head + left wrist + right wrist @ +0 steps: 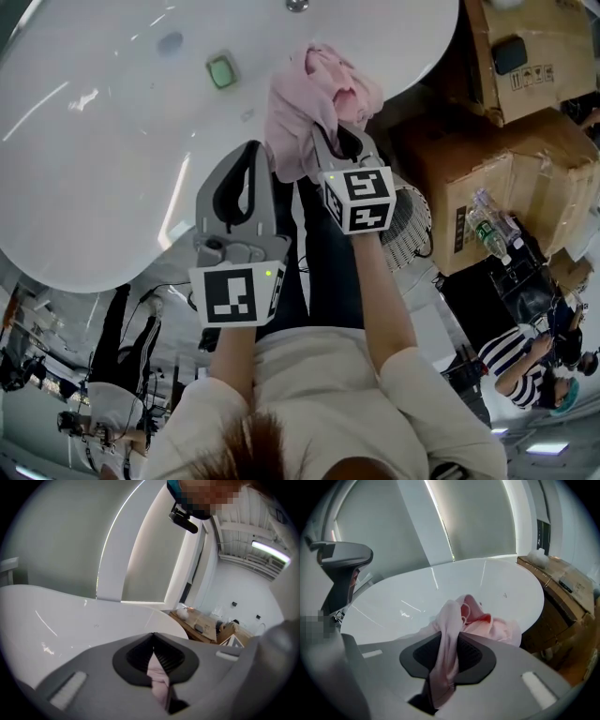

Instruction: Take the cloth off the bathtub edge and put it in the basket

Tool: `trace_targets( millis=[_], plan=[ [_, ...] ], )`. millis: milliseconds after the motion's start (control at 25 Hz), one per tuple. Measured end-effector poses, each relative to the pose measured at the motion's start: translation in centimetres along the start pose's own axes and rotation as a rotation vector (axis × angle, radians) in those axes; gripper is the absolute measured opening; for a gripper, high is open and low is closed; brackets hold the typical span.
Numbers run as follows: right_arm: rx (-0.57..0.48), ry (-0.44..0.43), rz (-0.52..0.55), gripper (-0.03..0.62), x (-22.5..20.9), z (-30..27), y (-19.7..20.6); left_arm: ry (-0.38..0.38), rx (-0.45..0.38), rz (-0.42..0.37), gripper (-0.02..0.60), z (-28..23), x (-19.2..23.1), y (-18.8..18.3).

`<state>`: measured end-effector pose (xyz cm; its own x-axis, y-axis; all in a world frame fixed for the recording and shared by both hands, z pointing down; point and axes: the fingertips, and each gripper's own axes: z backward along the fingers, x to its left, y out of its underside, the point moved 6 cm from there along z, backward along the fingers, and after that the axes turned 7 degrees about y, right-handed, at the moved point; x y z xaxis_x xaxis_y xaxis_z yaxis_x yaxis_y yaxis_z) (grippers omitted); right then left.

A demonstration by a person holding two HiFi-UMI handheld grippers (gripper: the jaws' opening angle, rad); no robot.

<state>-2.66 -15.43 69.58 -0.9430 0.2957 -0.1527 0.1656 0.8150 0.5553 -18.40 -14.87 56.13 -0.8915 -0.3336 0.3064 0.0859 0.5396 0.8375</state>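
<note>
- The pink cloth (321, 94) is lying bunched on the edge of the white bathtub (94, 141), at about 12 o'clock in the head view.
- Its long axis is running from roughly 1 o'clock, where the bulk is resting on the rim, down to 7 o'clock, where a loose end is hanging over the outer side of the tub.
- The right gripper (339, 131) is reaching toward 12 o'clock, and its jaws are clamping a fold of the cloth between the dark pads.
- In the right gripper view that fold is standing up between the pads toward 12 o'clock, while the rest is spreading out toward 1 o'clock on the rim.
- The left gripper (253, 148) is sitting just beside the hanging end, at its 9 o'clock side, pointing the same way.
- Its jaws are meeting at the tips. A thin pink strip is showing in the slit behind them, but the views are not showing whether it is pinched there or only seen through the gap.
- A white woven basket (414, 230) is standing at about 4 o'clock from the right gripper, partly hidden by the person's arm.
- Cardboard boxes (511, 178) are standing further out at 3 o'clock.
</note>
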Motion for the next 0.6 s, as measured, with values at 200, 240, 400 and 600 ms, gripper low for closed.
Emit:
trace_targets(
  millis=[200,240,400,600],
  plan=[
    [-0.038,-0.04,-0.062,0.069,0.9,2.0,-0.4,-0.003,-0.009,0.024,0.049,0.0,-0.3,-0.4],
    [-0.053,-0.053,-0.069,0.069,1.2,2.5,-0.7,-0.004,-0.011,0.029,0.049,0.0,-0.4,-0.7],
    [-0.128,-0.098,-0.11,0.067,2.1,5.1,-2.6,-0.008,-0.036,-0.006,0.049,0.2,-0.1,-1.9],
    [-0.236,-0.124,-0.141,0.067,1.7,9.1,-6.4,-0.003,-0.082,-0.047,0.049,0.7,-0.5,-4.8]
  ],
)
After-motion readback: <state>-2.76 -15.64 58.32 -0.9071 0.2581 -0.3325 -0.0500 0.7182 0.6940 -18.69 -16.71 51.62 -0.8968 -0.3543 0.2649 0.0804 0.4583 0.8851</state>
